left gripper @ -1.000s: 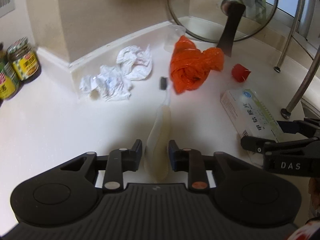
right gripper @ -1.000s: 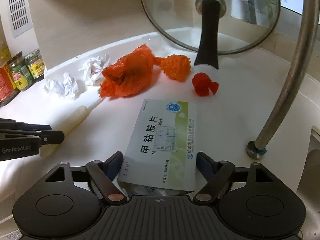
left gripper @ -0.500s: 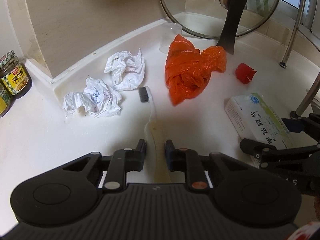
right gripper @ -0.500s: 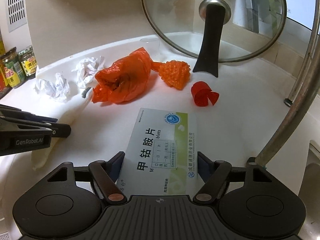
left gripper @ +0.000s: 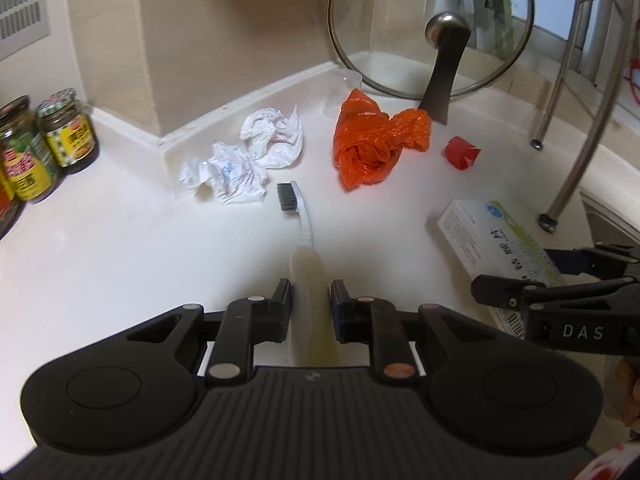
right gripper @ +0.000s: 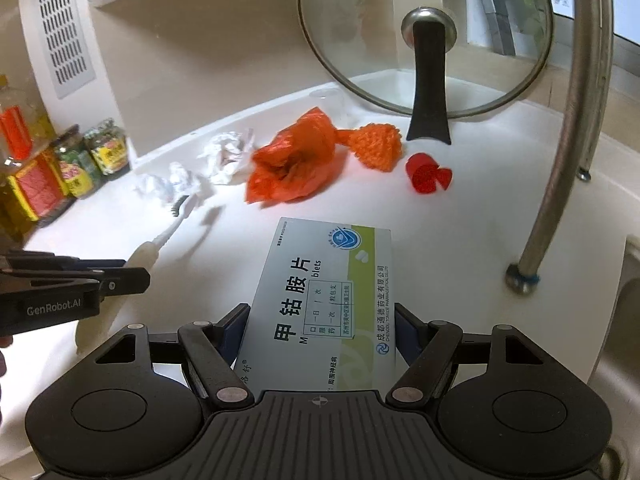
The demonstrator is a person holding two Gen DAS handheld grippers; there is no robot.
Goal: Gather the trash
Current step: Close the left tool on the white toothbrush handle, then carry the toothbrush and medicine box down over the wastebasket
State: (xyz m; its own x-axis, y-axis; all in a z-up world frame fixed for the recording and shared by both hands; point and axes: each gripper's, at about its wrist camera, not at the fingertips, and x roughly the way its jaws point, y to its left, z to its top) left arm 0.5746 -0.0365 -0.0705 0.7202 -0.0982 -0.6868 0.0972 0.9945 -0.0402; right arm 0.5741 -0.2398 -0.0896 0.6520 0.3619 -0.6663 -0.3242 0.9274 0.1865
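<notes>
While the left wrist view looks down its own fingers, the left gripper (left gripper: 310, 298) has its jaws clamped on the pale handle of a toothbrush (left gripper: 305, 240), whose dark bristle head points away toward the crumpled white tissues (left gripper: 248, 160) on the desk (left gripper: 120, 248). Beyond lie an orange plastic bag (left gripper: 372, 144) and a small red scrap (left gripper: 460, 152), both untouched, with a glass lid (left gripper: 432, 28) leaning on the wall behind. The brush is held only at the thick end of its handle, so a quick swing could pivot it in the grip or sweep the head into the tissues.

In the right wrist view, the right gripper (right gripper: 320, 324) holds a flat medicine box (right gripper: 324, 292) across its width, jaws wide apart and pressed on its two long edges. The box juts far forward of the pads. Squeezing could buckle the thin card, and a loose hold could let the long front end sag and slip out. The curved metal pipe (right gripper: 560, 160) stands near on the right, and the left gripper is close on the left, so carrying both items together risks a knock.
</notes>
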